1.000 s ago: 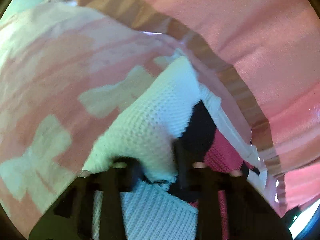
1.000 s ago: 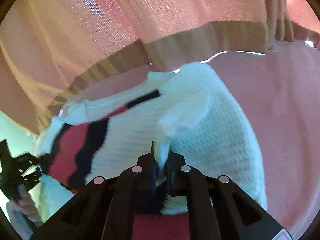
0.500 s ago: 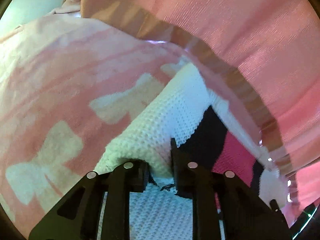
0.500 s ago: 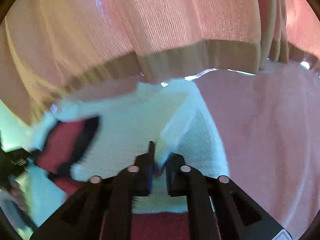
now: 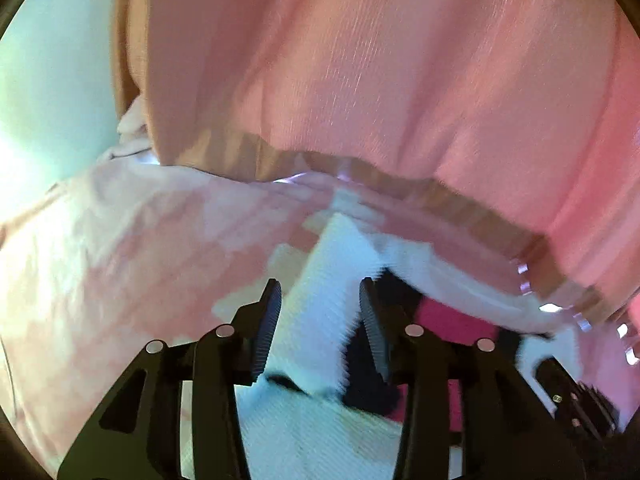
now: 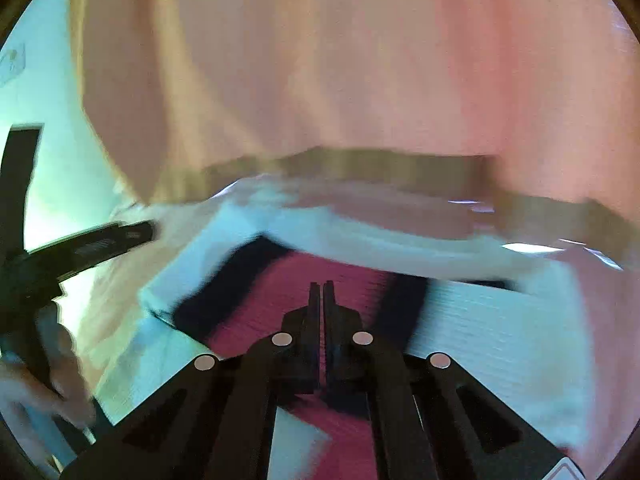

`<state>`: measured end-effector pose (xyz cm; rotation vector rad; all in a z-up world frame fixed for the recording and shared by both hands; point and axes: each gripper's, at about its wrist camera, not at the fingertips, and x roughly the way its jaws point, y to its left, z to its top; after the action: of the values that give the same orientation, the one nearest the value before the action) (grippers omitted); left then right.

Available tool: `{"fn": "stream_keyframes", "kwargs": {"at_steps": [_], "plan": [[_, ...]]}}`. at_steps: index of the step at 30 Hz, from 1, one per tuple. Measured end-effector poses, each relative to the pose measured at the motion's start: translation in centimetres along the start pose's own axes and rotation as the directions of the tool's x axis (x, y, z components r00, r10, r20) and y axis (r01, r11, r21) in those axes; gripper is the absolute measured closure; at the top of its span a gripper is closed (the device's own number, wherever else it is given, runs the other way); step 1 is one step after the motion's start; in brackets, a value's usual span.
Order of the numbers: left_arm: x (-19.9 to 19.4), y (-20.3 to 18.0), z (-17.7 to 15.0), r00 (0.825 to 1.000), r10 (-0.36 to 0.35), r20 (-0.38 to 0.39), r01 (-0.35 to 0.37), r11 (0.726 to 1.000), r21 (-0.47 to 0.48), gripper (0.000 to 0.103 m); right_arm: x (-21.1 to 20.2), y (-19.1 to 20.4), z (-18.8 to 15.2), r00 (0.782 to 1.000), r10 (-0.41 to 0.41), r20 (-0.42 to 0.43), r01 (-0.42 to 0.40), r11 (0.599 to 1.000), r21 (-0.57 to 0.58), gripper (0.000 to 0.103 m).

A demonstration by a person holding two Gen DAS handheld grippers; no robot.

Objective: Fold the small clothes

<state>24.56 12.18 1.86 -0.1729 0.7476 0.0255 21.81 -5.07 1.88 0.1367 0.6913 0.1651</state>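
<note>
Now the left gripper (image 5: 320, 304) is gaping around the sweater (image 5: 320, 312) sleeve mid-fold, the right gripper (image 6: 322, 304) is sitting pinched together, apparently empty, and smoothing looks next.

Hemmed in ahead by a pink curtain (image 5: 400, 80) hanging to the blanket (image 5: 120, 248). Blocked low and centre by the knit sweater (image 6: 500, 320), lying between the fingers (image 5: 268, 320) of the left hand-held gripper (image 5: 318, 320). Open blanket leftward.
</note>
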Motion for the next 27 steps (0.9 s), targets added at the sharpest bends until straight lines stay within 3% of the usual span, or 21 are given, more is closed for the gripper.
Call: {"fn": "stream_keyframes", "kwargs": {"at_steps": [4,7,8,10,14,17,19,21,24,26,27], "plan": [[5.2,1.6,-1.2,0.993,0.033,-0.113,-0.027,0.998,0.055,0.064,6.7,3.0,0.0,0.995,-0.007,-0.101,0.005,1.000,-0.027,0.103],[6.3,1.6,-1.9,0.993,0.042,-0.114,-0.030,0.995,0.099,0.062,8.5,0.8,-1.6,0.990,-0.032,-0.139,0.035,0.999,0.018,0.103],[6.3,1.2,-2.1,0.993,0.052,-0.104,-0.039,0.991,0.130,0.062,7.7,-0.5,-1.8,0.991,-0.039,-0.132,0.046,0.998,0.049,0.103],[6.4,0.5,-2.5,0.993,0.071,-0.091,-0.054,0.983,0.175,0.062,5.2,-4.3,-2.1,0.985,-0.139,-0.103,0.150,0.983,0.108,0.103],[6.5,-0.5,-3.0,0.990,0.126,-0.068,-0.106,0.964,0.242,0.063,0.1,-11.6,-3.6,0.958,-0.273,-0.086,0.286,0.921,0.264,0.102],[4.9,-1.7,-2.2,0.996,0.074,-0.040,-0.064,0.972,0.224,0.064,-1.1,-10.7,-3.3,0.968,-0.247,-0.054,0.253,0.948,0.196,0.102],[4.1,-3.2,-2.3,0.999,0.028,-0.029,-0.020,0.965,0.260,0.064,0.5,-10.8,-3.7,0.950,-0.291,-0.113,0.305,0.942,0.137,0.103],[4.9,-4.3,-3.1,0.998,0.026,-0.064,-0.005,0.950,0.314,0.063,-0.2,-13.6,-5.0,0.937,-0.324,-0.134,0.345,0.920,0.187,0.103],[6.0,-4.3,-4.5,0.995,0.067,-0.075,-0.036,0.935,0.352,0.062,-4.4,-17.8,-7.0,0.935,-0.339,-0.107,0.355,0.873,0.335,0.103],[5.1,-5.0,-4.4,0.996,0.072,-0.057,-0.046,0.928,0.369,0.064,-6.1,-17.3,-7.2,0.930,-0.355,-0.093,0.366,0.874,0.319,0.102],[4.6,-5.4,-4.3,0.997,0.053,-0.055,-0.029,0.933,0.360,0.064,-6.7,-16.6,-7.1,0.933,-0.353,-0.075,0.359,0.886,0.295,0.097]]}}
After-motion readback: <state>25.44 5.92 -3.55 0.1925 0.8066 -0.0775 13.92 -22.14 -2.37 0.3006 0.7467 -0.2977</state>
